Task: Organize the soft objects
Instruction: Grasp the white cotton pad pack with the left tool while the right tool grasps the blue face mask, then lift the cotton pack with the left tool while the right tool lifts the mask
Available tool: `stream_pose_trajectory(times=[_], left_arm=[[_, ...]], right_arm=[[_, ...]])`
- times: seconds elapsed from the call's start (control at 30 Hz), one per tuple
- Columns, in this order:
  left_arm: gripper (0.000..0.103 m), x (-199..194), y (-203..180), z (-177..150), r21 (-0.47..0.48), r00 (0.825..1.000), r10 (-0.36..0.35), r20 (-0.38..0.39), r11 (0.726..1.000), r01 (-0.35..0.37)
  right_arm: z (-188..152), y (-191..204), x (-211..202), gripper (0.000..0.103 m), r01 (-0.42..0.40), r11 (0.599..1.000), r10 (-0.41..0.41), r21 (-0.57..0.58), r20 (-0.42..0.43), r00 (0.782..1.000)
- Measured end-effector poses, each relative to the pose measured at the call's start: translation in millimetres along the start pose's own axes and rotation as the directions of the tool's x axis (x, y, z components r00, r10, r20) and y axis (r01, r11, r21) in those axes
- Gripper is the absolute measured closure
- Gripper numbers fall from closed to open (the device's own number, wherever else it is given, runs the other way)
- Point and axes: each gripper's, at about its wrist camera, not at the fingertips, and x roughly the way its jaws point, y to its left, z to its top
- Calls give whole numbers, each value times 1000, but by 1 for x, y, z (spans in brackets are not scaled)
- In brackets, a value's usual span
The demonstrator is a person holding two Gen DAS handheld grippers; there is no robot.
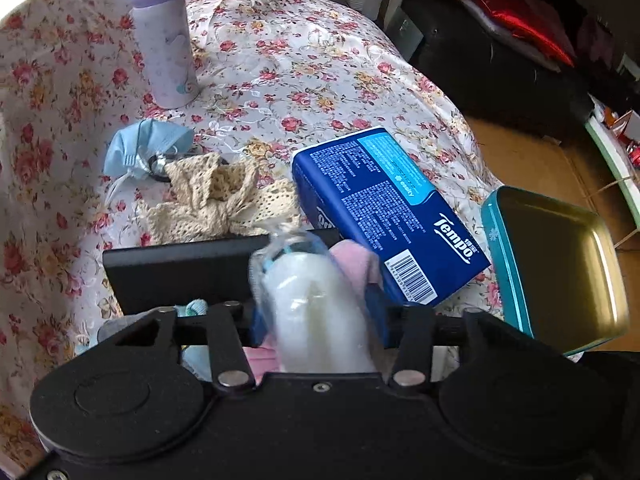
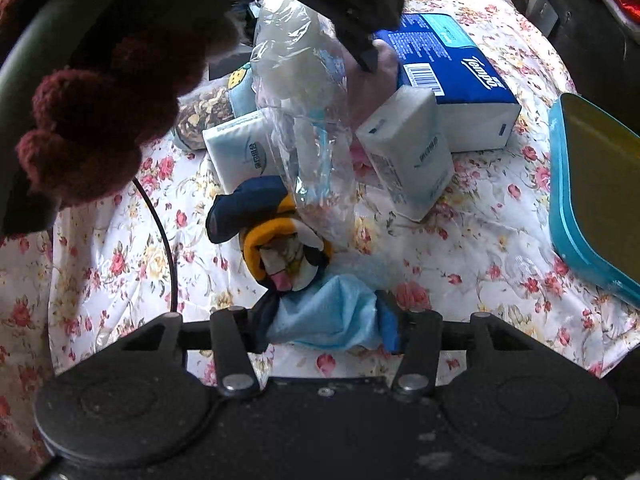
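Note:
My left gripper [image 1: 320,320] is shut on a clear plastic bag with a white soft roll inside [image 1: 316,308]; the same bag [image 2: 308,120] hangs from it in the right wrist view, above the floral cloth. My right gripper [image 2: 324,320] is shut on a light blue cloth [image 2: 324,312], with a dark blue and orange fabric bundle [image 2: 276,236] just ahead of it. Two small white tissue packs [image 2: 408,152] lie beside the bag. A blue face mask [image 1: 144,148] and a beige lace cloth [image 1: 216,196] lie ahead of the left gripper.
A blue Tempo tissue box [image 1: 384,208] lies to the right, also seen in the right wrist view [image 2: 448,60]. An open teal tin [image 1: 556,268] sits at the table's right edge. A lilac bottle [image 1: 164,36] stands far left. A black stand [image 1: 180,268] is close ahead.

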Motion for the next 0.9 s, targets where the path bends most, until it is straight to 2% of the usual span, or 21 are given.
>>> stream_pose_trajectory(times=[0.13, 0.37, 0.47, 0.63, 0.77, 0.9], left_arm=[[73, -10, -1, -1, -9, 1000, -8, 3, 1000, 8], [75, -37, -4, -2, -11, 999, -4, 48, 1000, 5], [69, -49, -2, -2, -29, 998, 15, 68, 999, -13], [40, -60, 6, -4, -74, 990, 95, 100, 993, -88], [37, -56, 11, -8, -117, 988, 135, 80, 985, -125], [31, -50, 15, -17, -158, 984, 171, 49, 974, -161]], right_arm=[[-2, -1, -7, 54, -12, 1000, 12, 15, 7, 1000], [-6, -15, -31, 54, -50, 997, 46, 65, 64, 997], [-8, -25, -40, 54, -51, 994, 42, 93, 97, 994], [-6, -41, -52, 54, -73, 987, 51, 144, 149, 988], [-7, -55, -60, 54, -72, 978, 35, 196, 185, 982], [-10, -68, -61, 54, -38, 969, -10, 246, 191, 982]])
